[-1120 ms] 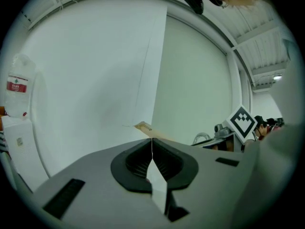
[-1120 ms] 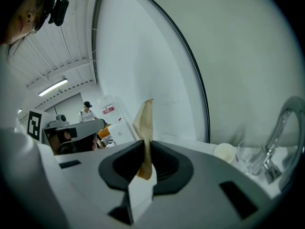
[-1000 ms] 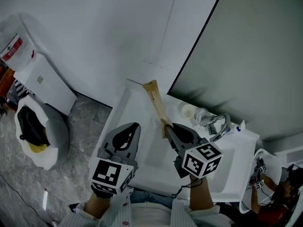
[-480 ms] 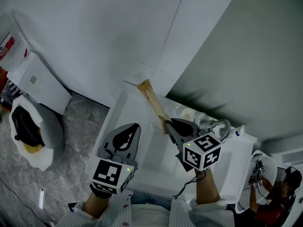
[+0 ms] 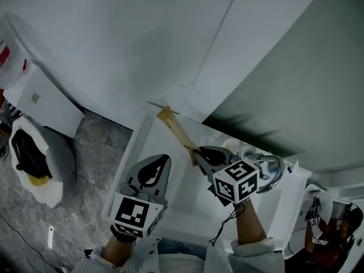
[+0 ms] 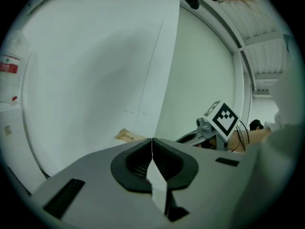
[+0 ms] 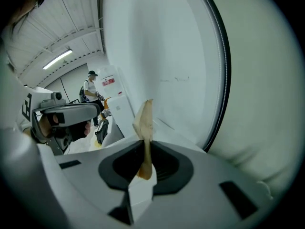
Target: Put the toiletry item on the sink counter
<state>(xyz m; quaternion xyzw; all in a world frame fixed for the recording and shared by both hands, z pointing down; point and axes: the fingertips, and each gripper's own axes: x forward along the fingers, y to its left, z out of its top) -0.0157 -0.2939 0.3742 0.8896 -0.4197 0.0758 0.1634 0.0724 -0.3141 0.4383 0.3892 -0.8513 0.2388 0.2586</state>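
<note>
The toiletry item is a long flat tan paper packet (image 5: 175, 129). My right gripper (image 5: 198, 154) is shut on its near end, and it slants up over the back left of the white sink counter (image 5: 140, 134), toward the wall. In the right gripper view the packet (image 7: 144, 120) stands edge-on between the pads. My left gripper (image 5: 164, 158) hangs over the counter's left side, shut with nothing in it. In the left gripper view its jaws (image 6: 152, 145) meet, and the packet's far end (image 6: 126, 136) shows beyond them.
A chrome faucet (image 5: 268, 170) and a small cup (image 5: 230, 144) stand at the back of the sink, right of my right gripper. The mirror (image 5: 296, 67) rises behind them. A white cabinet (image 5: 40, 101) and a lined bin (image 5: 34, 164) stand on the floor at the left.
The right gripper has shifted a little to the left with the packet, still shut on it. The left gripper has stayed shut and moved very little. The head view has shifted slightly.
</note>
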